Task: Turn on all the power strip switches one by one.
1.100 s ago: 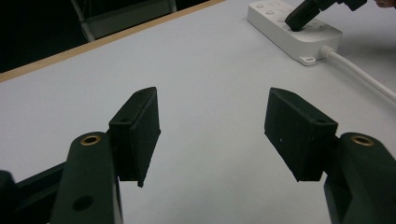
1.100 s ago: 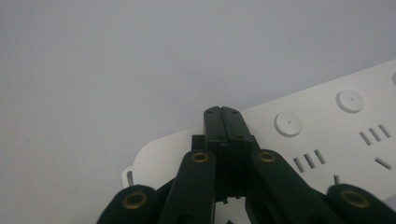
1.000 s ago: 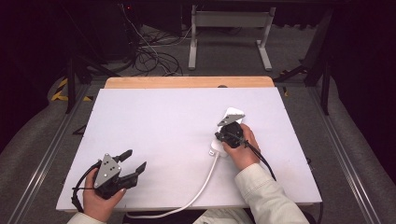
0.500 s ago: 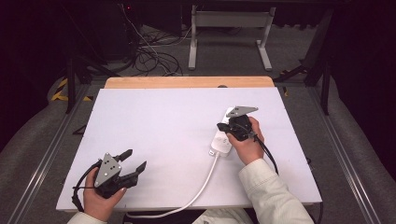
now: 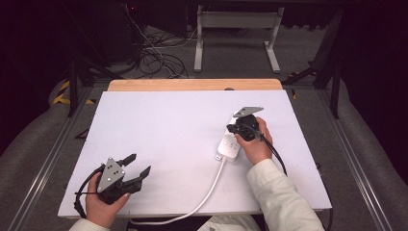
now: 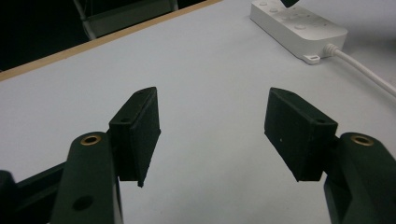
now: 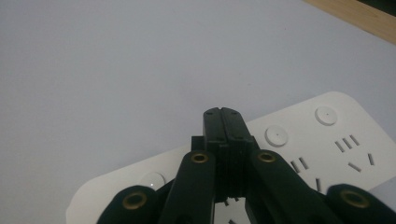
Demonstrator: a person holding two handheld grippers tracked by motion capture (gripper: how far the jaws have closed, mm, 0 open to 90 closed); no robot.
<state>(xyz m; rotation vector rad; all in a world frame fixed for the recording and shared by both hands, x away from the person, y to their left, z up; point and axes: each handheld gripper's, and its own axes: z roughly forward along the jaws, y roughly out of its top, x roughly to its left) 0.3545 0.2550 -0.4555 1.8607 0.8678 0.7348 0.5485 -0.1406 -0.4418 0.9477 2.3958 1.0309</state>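
A white power strip (image 5: 230, 146) lies flat on the worktop, at about 3 o'clock from the middle, its long axis running from 7 to 1 o'clock. Its far end is hidden under the right hand and gripper. Its top carries round white buttons (image 7: 277, 136) alongside groups of slot-shaped sockets (image 7: 349, 148); the corners are rounded. A small mounting tab (image 6: 312, 58) sticks out at the near end, beside the point where the cord leaves. The white cord (image 5: 207, 193) curves from that end toward 7 o'clock, crosses the near edge of the worktop and drops out of sight there.
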